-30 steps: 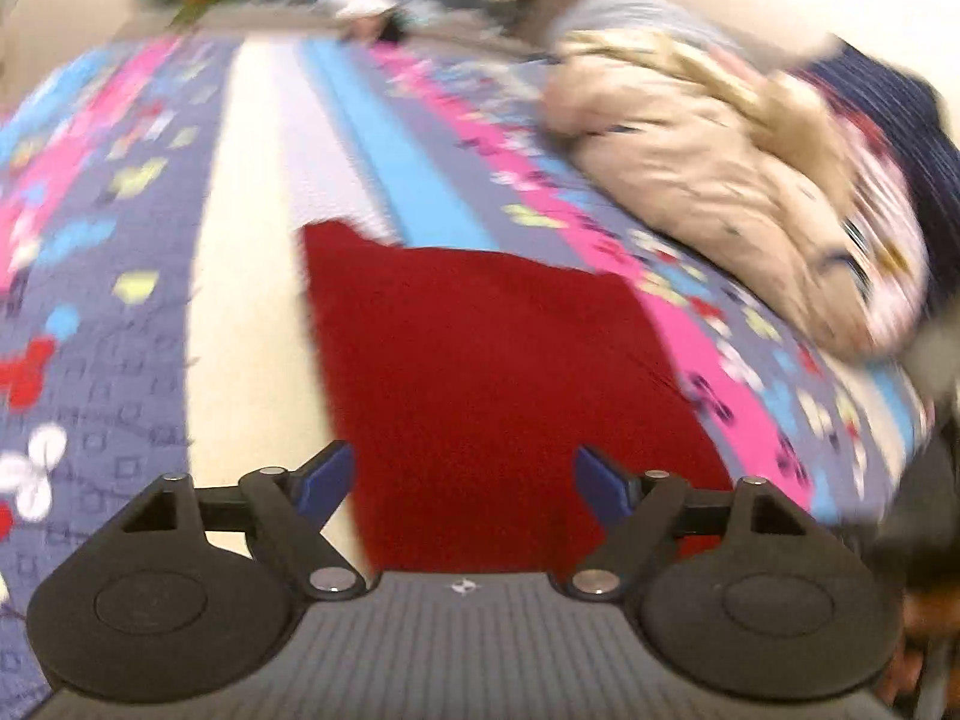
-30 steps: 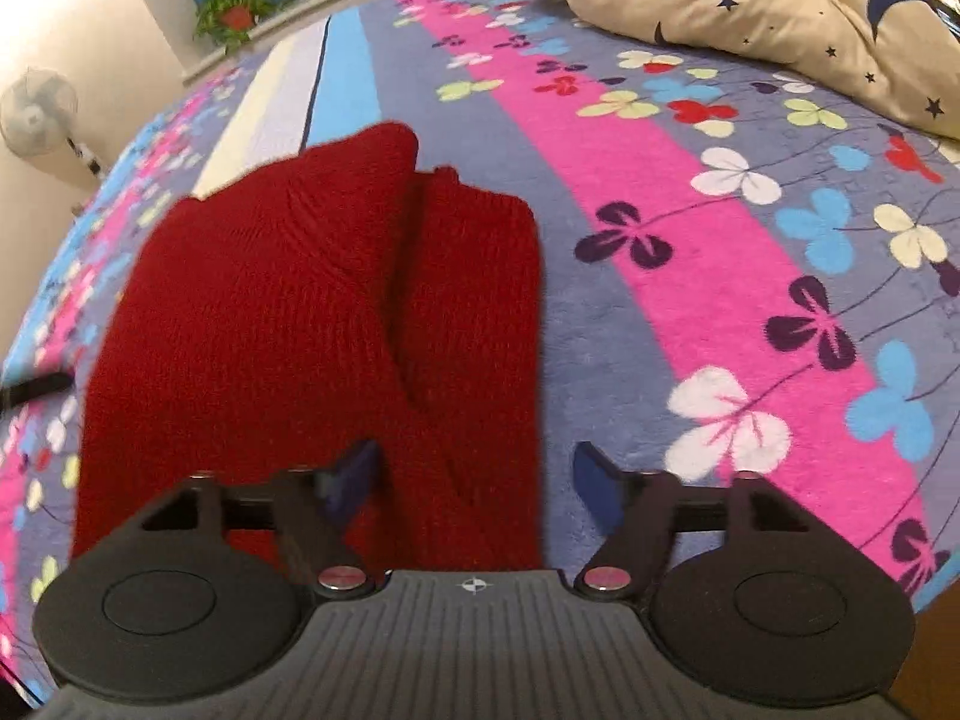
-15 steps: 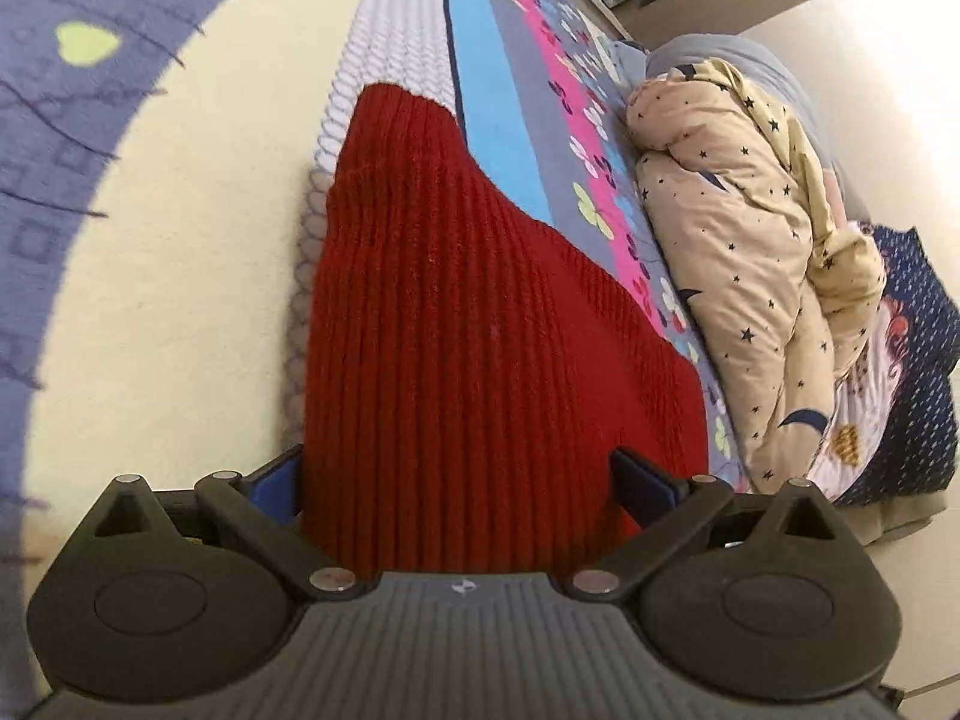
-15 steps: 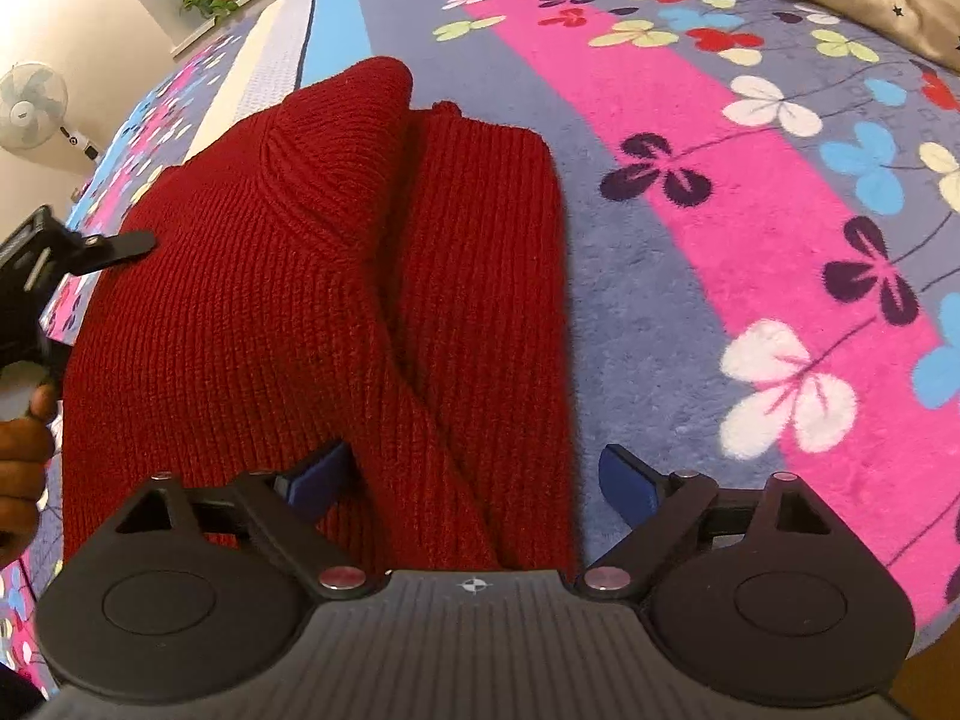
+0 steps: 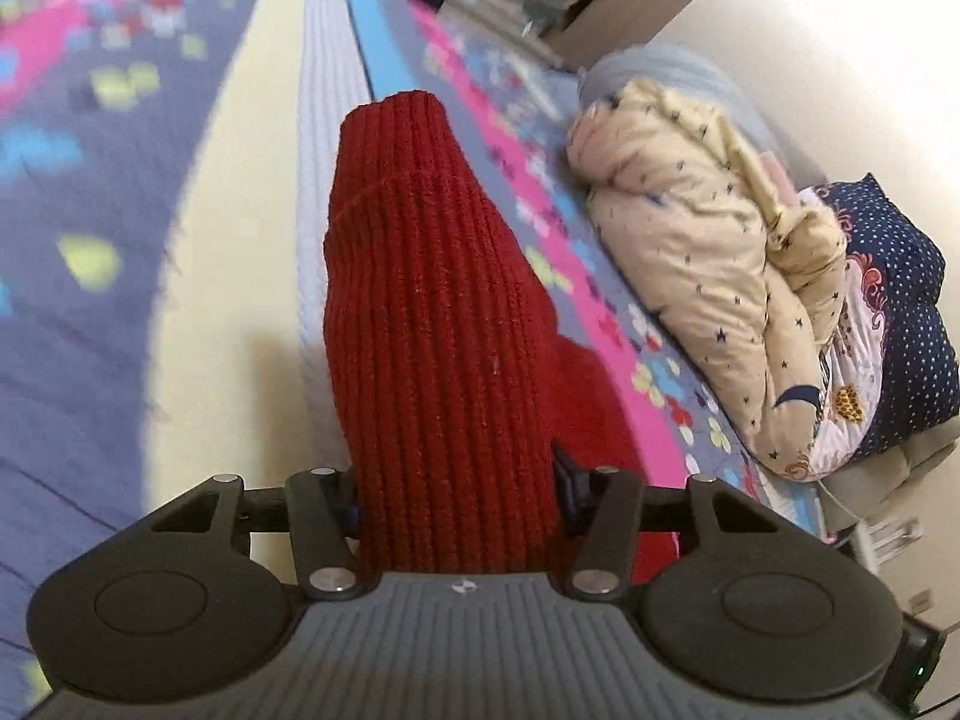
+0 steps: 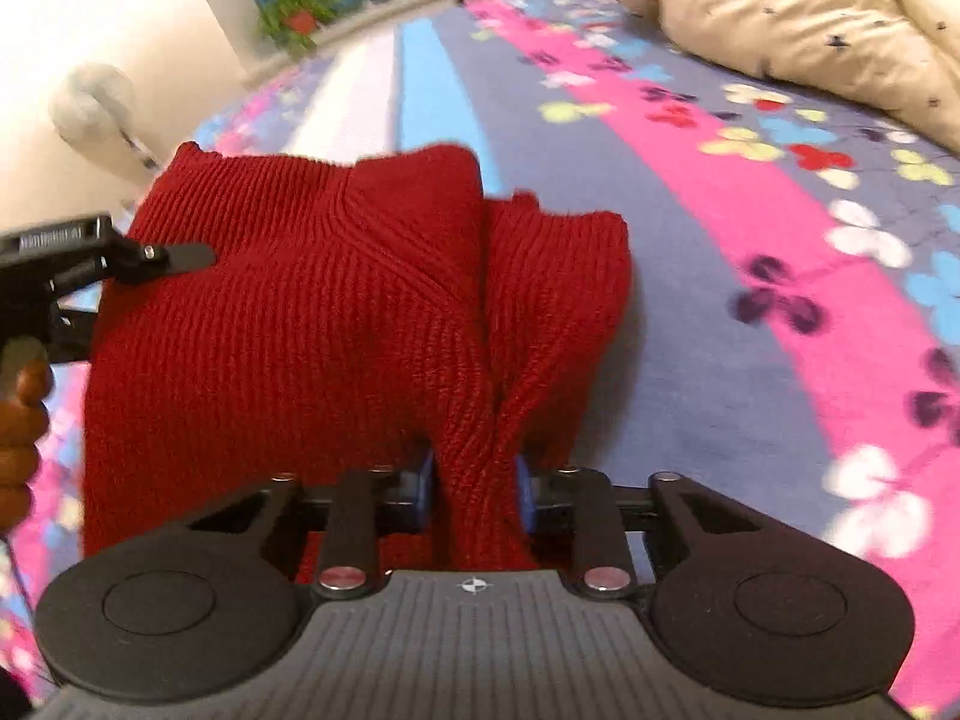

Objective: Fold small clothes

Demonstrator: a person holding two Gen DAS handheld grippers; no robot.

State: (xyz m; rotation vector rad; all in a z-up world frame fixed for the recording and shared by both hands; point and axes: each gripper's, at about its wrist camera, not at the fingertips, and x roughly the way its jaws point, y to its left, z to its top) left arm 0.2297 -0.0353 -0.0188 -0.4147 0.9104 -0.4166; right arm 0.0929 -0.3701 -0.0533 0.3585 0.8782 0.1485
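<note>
In the left wrist view, the left gripper [image 5: 456, 492] has just been closing, and its blue pads now press on both sides of a thick bunch of the red sweater [image 5: 432, 324]. The gripped part rises as a ribbed column from the jaws toward the far end, where a band with a seam ends it. More red knit lies lower, to the right of the column. Under it is the bed cover [image 5: 240, 276], with cream, pale lilac, blue and pink stripes and small flowers; the left side is blurred. To the right, well apart from the sweater, a beige quilt [image 5: 708, 276] with dark stars is bunched in a soft heap, and a navy dotted pillow [image 5: 900, 312] lies behind it.

In the right wrist view, the right gripper [image 6: 474, 492] has also just been closing, and its pads pinch a narrow fold of the same red sweater [image 6: 336, 312] at its near edge. The sweater lies on the bed cover [image 6: 750, 228], folded in thick layers with a vertical crease in the middle. At the left edge, the left gripper [image 6: 174, 258] reaches onto the sweater's side, with a hand [image 6: 21, 420] below it. A potted plant [image 6: 297, 15] and a blurred fan [image 6: 93, 105] stand beyond the bed, and the beige quilt [image 6: 810, 18] fills the upper right corner.
</note>
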